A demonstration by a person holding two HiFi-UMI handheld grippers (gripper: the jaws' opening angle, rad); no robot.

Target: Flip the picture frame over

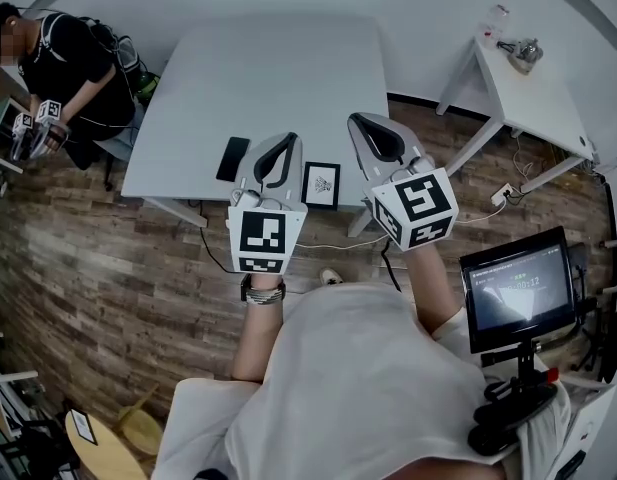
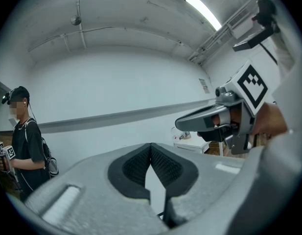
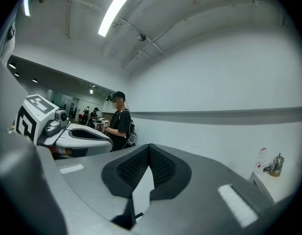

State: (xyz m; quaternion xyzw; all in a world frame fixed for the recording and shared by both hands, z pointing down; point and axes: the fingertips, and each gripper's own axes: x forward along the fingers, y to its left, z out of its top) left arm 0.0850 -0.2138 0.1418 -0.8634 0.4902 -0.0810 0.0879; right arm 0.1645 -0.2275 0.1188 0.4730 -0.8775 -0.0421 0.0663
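Head view: picture frame [image 1: 321, 185] between the two grippers' fingers [image 1: 291, 158], seemingly untouched.

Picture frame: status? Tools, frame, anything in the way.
Left tool shut, empty; right tool shut, empty. Picture frame near table edge, picture side showing, untouched. Black phone beside it, apart.

A lab workroom: plain white tables [image 1: 248, 78], strip lights [image 3: 114, 6], a monitor [image 1: 516, 288] on a stand.
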